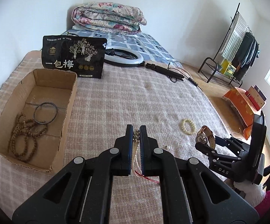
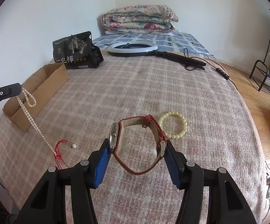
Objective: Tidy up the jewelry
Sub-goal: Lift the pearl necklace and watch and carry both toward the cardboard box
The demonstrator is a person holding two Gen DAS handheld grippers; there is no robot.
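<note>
My left gripper (image 1: 136, 130) is shut on a white pearl necklace (image 1: 136, 155), which hangs down from it with a red cord at its end; the same pearl necklace (image 2: 31, 120) dangles at the left of the right wrist view, its tail touching the blanket. My right gripper (image 2: 136, 145) is shut on a wristwatch (image 2: 135, 143) with a red-brown strap, lifted off the bed; that wristwatch (image 1: 204, 137) shows at the right of the left wrist view. A cardboard box (image 1: 70, 100) at the left holds a brown bead string (image 1: 25, 136) and a dark bangle (image 1: 45, 115). A pale yellow bead bracelet (image 2: 173, 125) lies on the blanket.
A loose pearl (image 2: 73, 146) lies near the red cord. A black snack pouch (image 1: 74, 56) stands behind the box, a ring light (image 1: 124, 57) with its stand lies further back, and a folded quilt (image 1: 107, 16) is at the head. The bed's edge drops to wooden floor (image 2: 258, 115) on the right.
</note>
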